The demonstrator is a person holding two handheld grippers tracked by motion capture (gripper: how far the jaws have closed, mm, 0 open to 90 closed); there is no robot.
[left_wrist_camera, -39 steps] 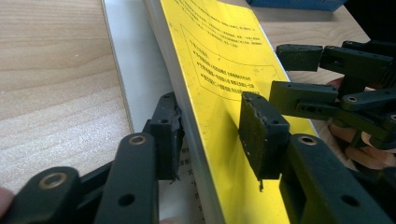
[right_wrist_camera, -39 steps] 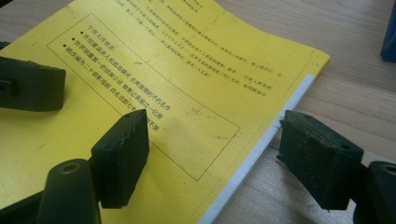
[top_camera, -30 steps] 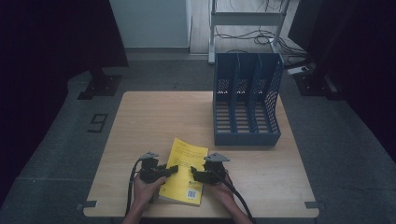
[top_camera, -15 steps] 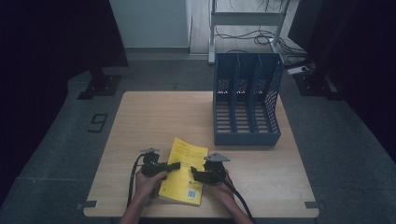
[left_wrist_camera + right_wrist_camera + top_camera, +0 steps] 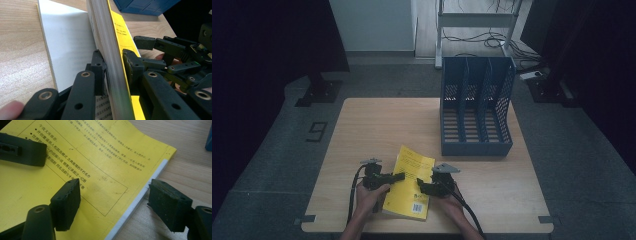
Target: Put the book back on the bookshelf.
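Now that your left gripper (image 5: 113,66) has pinched the yellow book's (image 5: 409,180) edge up, your spread right gripper (image 5: 113,206) can grab beside it.

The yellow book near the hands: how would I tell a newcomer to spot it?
Start at the wooden table, with a blue file rack at its far right. At the near edge, the yellow book lies between the left gripper and right gripper. It is the table's one yellow, flat thing.
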